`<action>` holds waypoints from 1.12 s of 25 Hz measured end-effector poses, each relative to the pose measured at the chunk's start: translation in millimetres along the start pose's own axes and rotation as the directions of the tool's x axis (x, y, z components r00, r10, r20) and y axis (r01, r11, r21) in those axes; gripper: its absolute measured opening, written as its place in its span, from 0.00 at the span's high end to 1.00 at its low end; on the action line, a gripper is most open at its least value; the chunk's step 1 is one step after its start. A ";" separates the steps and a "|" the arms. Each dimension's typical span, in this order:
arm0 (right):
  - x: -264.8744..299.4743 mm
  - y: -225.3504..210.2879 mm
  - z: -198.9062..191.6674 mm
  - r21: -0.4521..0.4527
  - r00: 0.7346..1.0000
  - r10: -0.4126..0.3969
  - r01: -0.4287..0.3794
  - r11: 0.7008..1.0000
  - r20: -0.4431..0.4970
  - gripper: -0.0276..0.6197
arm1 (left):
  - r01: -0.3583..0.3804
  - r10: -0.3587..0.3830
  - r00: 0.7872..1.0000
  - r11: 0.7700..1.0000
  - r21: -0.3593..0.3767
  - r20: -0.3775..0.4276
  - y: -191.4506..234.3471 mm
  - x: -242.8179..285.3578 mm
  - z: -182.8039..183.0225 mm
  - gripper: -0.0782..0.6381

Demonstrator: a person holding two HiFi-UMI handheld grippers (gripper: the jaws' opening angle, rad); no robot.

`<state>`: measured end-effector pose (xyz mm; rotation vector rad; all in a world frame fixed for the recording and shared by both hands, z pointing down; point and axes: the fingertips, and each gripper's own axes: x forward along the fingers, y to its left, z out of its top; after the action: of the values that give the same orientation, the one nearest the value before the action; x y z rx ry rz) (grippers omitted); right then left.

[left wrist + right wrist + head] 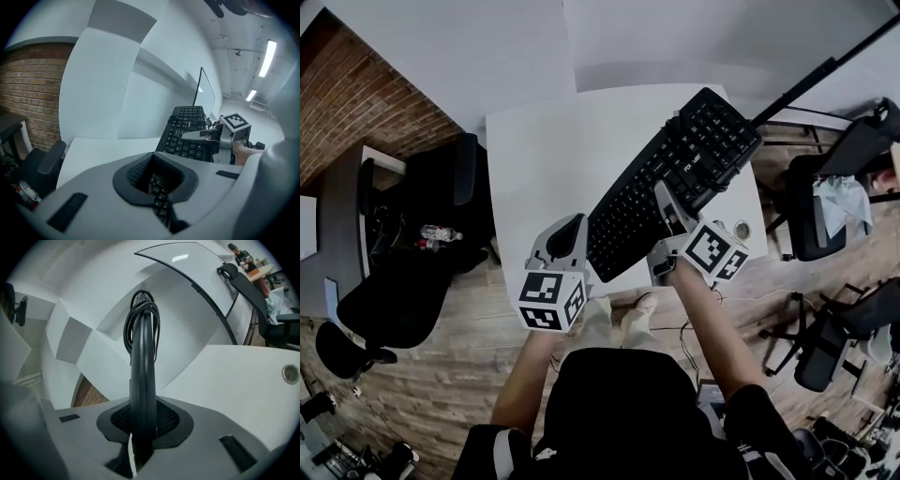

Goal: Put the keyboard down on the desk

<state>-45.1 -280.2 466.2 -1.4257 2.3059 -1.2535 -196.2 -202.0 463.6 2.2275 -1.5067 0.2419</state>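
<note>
A black keyboard [675, 178] hangs slantwise over the white desk [534, 169], its far end toward the desk's back right. My right gripper [671, 214] is shut on its long near edge, around the middle. In the right gripper view the keyboard [143, 371] runs edge-on between the jaws, with a coiled cable [140, 310] at its far end. My left gripper [569, 232] is at the keyboard's near left end. In the left gripper view the keys [158, 196] sit between its closed jaws, and the keyboard [185, 133] stretches on to the right gripper [202, 136].
A black office chair [412, 262] with a bottle [441, 232] beside it stands left of the desk, next to a brick wall [356, 94]. More chairs [834, 187] crowd the right side. A round cable hole [742, 229] marks the desk's near right corner.
</note>
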 end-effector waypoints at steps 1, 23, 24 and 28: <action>3.1 -4.2 -4.3 0.019 1.000 -0.010 0.010 1.000 -0.004 0.81 | 0.001 -0.001 1.000 1.000 -0.008 -0.009 2.4 1.7 -5.2 0.88; 45.1 -111.1 -78.1 0.443 0.975 -0.216 0.217 0.870 -0.055 0.81 | 0.075 -0.080 0.988 0.996 -0.039 -0.133 19.5 45.0 -72.7 0.88; 46.3 -114.3 -77.9 0.452 0.974 -0.218 0.219 0.865 -0.055 0.81 | 0.088 -0.093 0.986 0.995 -0.044 -0.138 16.8 48.0 -74.2 0.88; 53.4 -122.4 -79.7 0.475 0.973 -0.220 0.223 0.851 -0.064 0.81 | 0.128 -0.130 0.977 0.992 -0.020 -0.171 10.3 58.5 -78.4 0.88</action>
<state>-33.2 -301.4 619.8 -1.5182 1.6818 -1.7425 -175.1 -219.2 558.1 2.2247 -1.2659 0.3756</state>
